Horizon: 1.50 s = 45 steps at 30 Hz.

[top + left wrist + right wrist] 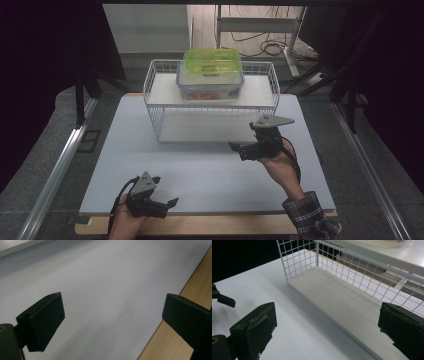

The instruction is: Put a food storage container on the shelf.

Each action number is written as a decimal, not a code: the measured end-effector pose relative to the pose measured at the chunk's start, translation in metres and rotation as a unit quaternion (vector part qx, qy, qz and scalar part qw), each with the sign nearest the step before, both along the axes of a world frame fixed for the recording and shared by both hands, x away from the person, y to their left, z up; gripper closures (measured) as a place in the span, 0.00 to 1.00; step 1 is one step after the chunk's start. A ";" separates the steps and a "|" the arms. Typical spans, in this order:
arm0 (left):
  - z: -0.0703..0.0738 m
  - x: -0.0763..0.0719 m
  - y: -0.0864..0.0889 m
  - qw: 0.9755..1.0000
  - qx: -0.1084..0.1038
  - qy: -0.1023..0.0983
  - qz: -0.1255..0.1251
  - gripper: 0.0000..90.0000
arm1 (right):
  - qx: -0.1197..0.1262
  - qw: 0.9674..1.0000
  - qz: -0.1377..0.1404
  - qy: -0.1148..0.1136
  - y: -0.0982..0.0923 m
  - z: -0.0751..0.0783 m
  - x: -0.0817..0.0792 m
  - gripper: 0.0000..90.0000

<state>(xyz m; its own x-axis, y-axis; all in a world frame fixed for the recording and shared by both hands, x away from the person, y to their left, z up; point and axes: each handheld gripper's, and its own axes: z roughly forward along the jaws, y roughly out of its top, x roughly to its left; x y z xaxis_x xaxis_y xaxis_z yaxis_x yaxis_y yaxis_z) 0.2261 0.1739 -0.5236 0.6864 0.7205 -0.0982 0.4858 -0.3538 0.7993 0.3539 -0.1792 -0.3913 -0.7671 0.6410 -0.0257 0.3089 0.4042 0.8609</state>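
A white wire rack (pixel 155 85) with two shelves stands at the back middle of the table. On its top shelf sits a clear food box with a green lid (pixel 211 62). My right gripper (pixel 243 138) hovers open just in front of the rack's right end, jaws pointing left, nothing between them. In the right gripper view the jaws (pixel 327 330) are spread wide before the bare lower shelf (pixel 342 302). My left gripper (pixel 166 192) rests open near the front left edge, holding nothing. Its view has the jaws (pixel 112 322) apart over the white mat.
A white mat (pixel 200 170) covers the wooden table, whose edge (pixel 175 335) lies beside the left gripper. Metal rails (pixel 55 170) run along both sides of the table. Cables and a frame (pixel 260 30) lie on the floor behind the rack.
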 end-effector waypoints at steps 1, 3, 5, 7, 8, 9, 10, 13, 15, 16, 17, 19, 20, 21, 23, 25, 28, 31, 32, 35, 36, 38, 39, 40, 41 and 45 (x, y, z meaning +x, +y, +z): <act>0.000 0.000 0.000 1.000 0.000 0.000 0.000 0.05 | -0.001 1.000 0.000 -0.001 0.000 -0.001 -0.001 0.03; 0.000 0.000 0.000 1.000 0.000 0.000 0.000 0.05 | -0.003 1.000 -0.002 -0.002 -0.002 -0.004 -0.002 0.03; 0.000 0.000 0.000 1.000 0.000 0.000 0.000 0.05 | -0.002 1.000 -0.004 -0.003 -0.004 -0.007 -0.003 0.02; 0.000 0.000 0.000 1.000 0.000 0.000 0.000 0.05 | -0.001 1.000 -0.006 -0.001 -0.006 -0.010 -0.004 0.02; 0.000 0.000 0.000 1.000 0.000 0.000 0.001 0.05 | -0.002 1.000 -0.007 -0.002 -0.007 -0.012 -0.005 0.01; 0.000 0.000 0.000 1.000 0.000 0.000 0.001 0.04 | -0.001 1.000 -0.008 -0.001 -0.008 -0.014 -0.006 0.01; 0.000 0.000 0.000 1.000 0.000 0.000 0.001 0.04 | -0.001 1.000 -0.010 0.000 -0.008 -0.016 -0.006 0.01; 0.000 0.000 0.000 1.000 0.000 0.001 0.000 0.04 | -0.002 1.000 -0.016 0.001 -0.010 -0.020 -0.008 0.00; -0.001 0.000 0.000 1.000 -0.001 0.001 0.000 0.04 | 0.003 1.000 -0.018 0.002 -0.013 -0.021 -0.010 0.00; -0.001 0.000 0.000 1.000 -0.002 0.001 0.000 0.04 | 0.006 1.000 -0.020 0.003 -0.014 -0.022 -0.011 0.00; -0.001 0.000 0.000 1.000 -0.004 0.001 0.002 0.04 | 0.008 1.000 -0.020 0.004 -0.015 -0.023 -0.012 0.00; -0.001 0.000 0.000 1.000 -0.003 0.001 0.001 0.04 | 0.009 1.000 -0.021 0.004 -0.017 -0.024 -0.015 0.00; -0.001 0.000 0.001 1.000 -0.004 0.001 0.001 0.04 | 0.011 1.000 -0.022 0.004 -0.018 -0.025 -0.016 0.00; 0.000 0.000 0.001 1.000 -0.004 0.001 0.001 0.04 | 0.010 1.000 -0.021 0.003 -0.019 -0.025 -0.017 0.00; -0.001 0.000 0.001 1.000 -0.004 0.001 0.001 0.04 | 0.009 1.000 -0.022 0.007 -0.020 -0.027 -0.021 0.00; 0.000 0.000 0.001 1.000 -0.004 0.001 0.001 0.04 | 0.007 1.000 -0.022 0.007 -0.022 -0.028 -0.023 0.00; 0.000 0.000 0.001 1.000 -0.006 0.001 0.002 0.04 | 0.004 1.000 -0.021 0.009 -0.024 -0.031 -0.028 0.00; -0.001 0.000 0.001 1.000 -0.006 0.002 0.002 0.04 | -0.001 1.000 -0.022 0.008 -0.027 -0.033 -0.031 0.00; -0.001 0.000 0.001 1.000 -0.005 0.001 0.001 0.04 | -0.003 1.000 -0.022 0.008 -0.028 -0.034 -0.033 0.00; 0.000 0.000 0.001 1.000 -0.005 0.000 0.001 0.04 | -0.006 1.000 -0.025 0.005 -0.030 -0.037 -0.037 0.00; 0.000 0.000 0.001 1.000 -0.005 0.000 0.001 0.04 | -0.006 1.000 -0.027 0.005 -0.032 -0.038 -0.038 0.00; 0.000 0.000 0.001 1.000 -0.005 0.000 0.001 0.04 | -0.006 1.000 -0.028 0.008 -0.034 -0.041 -0.041 0.00; -0.001 0.000 0.001 1.000 -0.005 0.000 0.001 0.04 | -0.008 0.999 -0.030 0.007 -0.036 -0.042 -0.042 0.00; -0.001 0.000 0.001 1.000 -0.006 0.001 0.001 0.04 | -0.009 0.999 -0.031 0.008 -0.037 -0.044 -0.043 0.00; -0.001 0.000 0.001 1.000 -0.005 0.001 0.001 0.04 | -0.010 0.999 -0.033 0.008 -0.038 -0.046 -0.044 0.00; -0.001 0.000 0.001 1.000 -0.006 0.001 0.001 0.04 | -0.016 0.999 -0.042 0.011 -0.045 -0.052 -0.047 0.00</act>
